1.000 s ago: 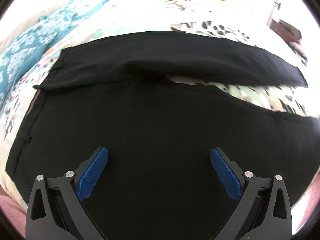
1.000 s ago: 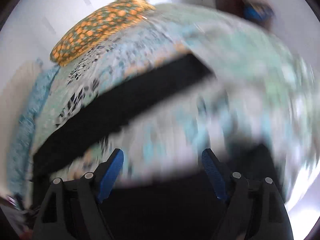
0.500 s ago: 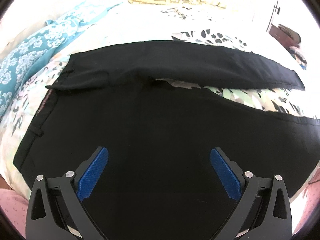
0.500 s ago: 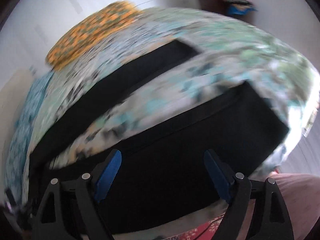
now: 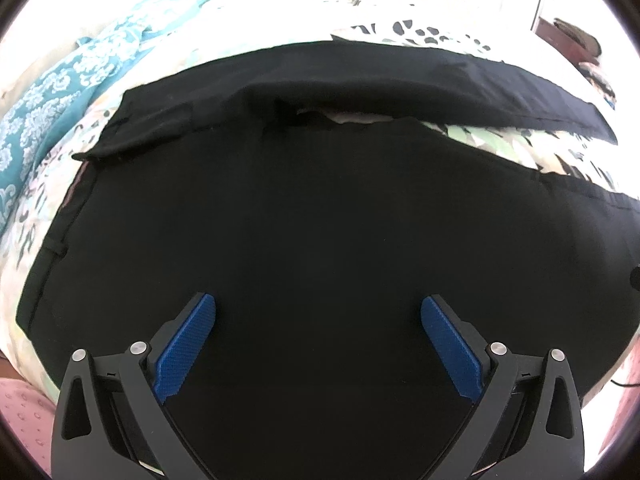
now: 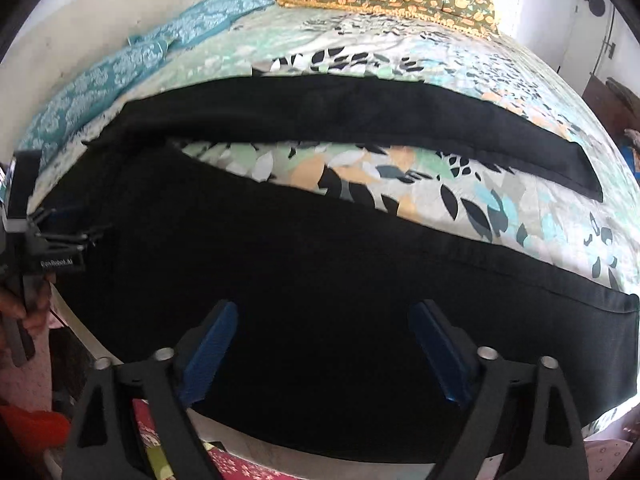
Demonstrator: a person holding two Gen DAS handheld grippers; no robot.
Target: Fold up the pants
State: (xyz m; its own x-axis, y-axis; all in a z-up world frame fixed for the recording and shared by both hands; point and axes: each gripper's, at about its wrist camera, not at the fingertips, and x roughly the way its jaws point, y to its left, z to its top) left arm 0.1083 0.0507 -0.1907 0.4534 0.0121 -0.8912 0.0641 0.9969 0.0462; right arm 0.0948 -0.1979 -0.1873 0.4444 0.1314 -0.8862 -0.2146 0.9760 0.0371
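From the left wrist view, the left gripper [image 5: 318, 336] hovers with jaws spread wide and empty over the black pants [image 5: 304, 216], which lie flat on the bed [image 5: 400, 12], legs splayed apart. From the right wrist view, the right gripper [image 6: 322, 344] is likewise agape, holding nothing, above the near leg. The cloth looks soft, light and limp; pinching the waistband corner and the hem seems the surest hold
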